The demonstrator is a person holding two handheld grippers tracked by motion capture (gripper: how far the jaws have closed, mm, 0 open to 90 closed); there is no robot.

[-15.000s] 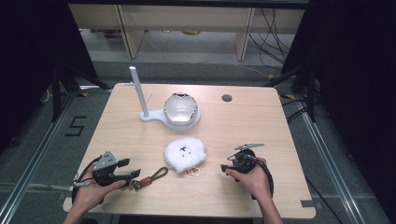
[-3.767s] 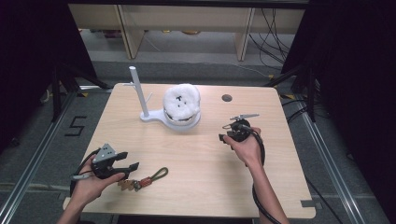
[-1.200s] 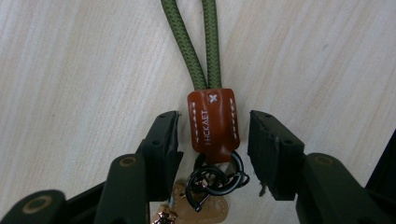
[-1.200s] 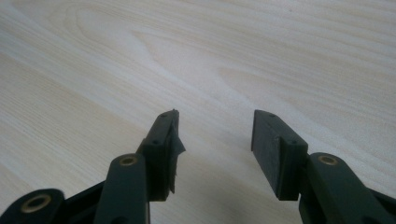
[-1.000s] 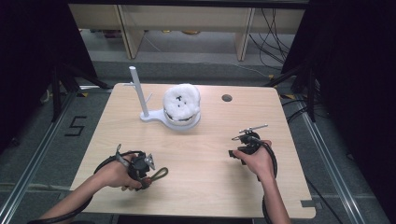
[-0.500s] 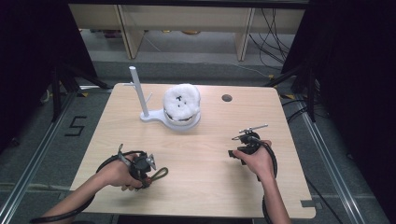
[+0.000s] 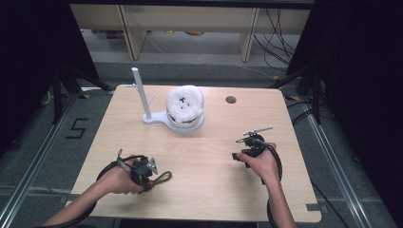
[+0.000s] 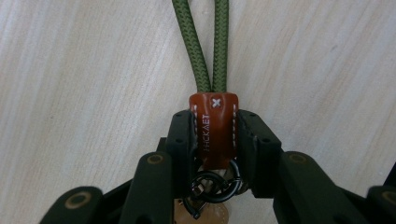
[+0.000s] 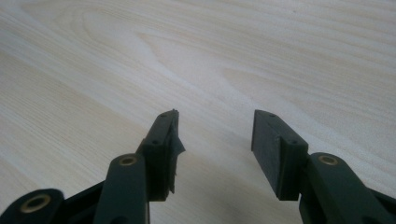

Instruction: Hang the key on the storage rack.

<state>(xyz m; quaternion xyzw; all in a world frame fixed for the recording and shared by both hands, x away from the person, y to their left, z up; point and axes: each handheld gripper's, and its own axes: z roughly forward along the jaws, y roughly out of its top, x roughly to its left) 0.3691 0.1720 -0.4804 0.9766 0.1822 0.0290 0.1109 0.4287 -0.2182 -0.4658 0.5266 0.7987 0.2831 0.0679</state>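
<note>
A keychain lies at the table's front left: a green cord loop (image 8: 208, 46) (image 7: 162, 177) joined to a brown leather tab (image 8: 214, 128) with a black metal ring (image 8: 212, 186) below it. My left gripper (image 8: 214, 133) (image 7: 145, 175) is shut on the leather tab, low on the wood. My right gripper (image 9: 215, 140) (image 7: 241, 154) stands open over bare tabletop at the right, nothing between its jaws. A fluffy white plush (image 7: 185, 105) sits in a bowl-shaped white stand (image 7: 161, 121) at the back centre.
A thin white post (image 7: 140, 92) rises from the stand's left side. A dark round hole (image 7: 231, 99) marks the table (image 7: 209, 180) at the back right. Shelving and cables lie beyond the far edge.
Over the last second almost nothing has moved. Much earlier, the plush lay on the table's middle and now rests in the stand; my left gripper has moved right onto the keychain.
</note>
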